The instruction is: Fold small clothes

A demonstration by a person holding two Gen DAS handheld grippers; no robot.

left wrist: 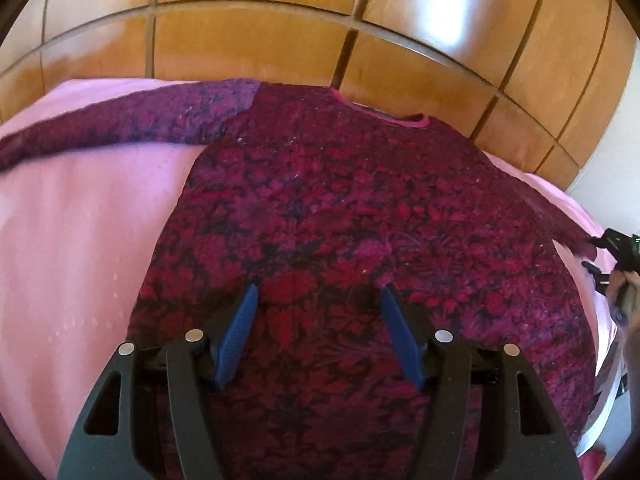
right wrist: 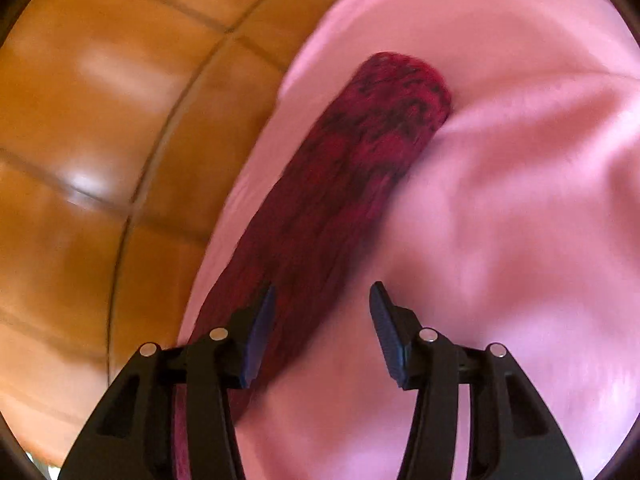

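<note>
A dark red and purple flower-patterned long-sleeved top [left wrist: 340,220] lies flat on a pink sheet [left wrist: 88,240], neck away from me, its left sleeve [left wrist: 120,128] stretched out to the left. My left gripper [left wrist: 318,300] is open and empty, hovering over the lower middle of the top. My right gripper [right wrist: 322,300] is open and empty over the top's right sleeve [right wrist: 360,168], which lies on the pink sheet [right wrist: 520,200]; its left finger is above the sleeve's edge. The right gripper also shows at the right edge of the left wrist view [left wrist: 608,256], at the sleeve's end.
A wooden panelled headboard [left wrist: 280,40] rises behind the bed and shows on the left in the right wrist view [right wrist: 80,140]. A white wall [left wrist: 616,160] is at the far right. The sheet is wrinkled near the right sleeve.
</note>
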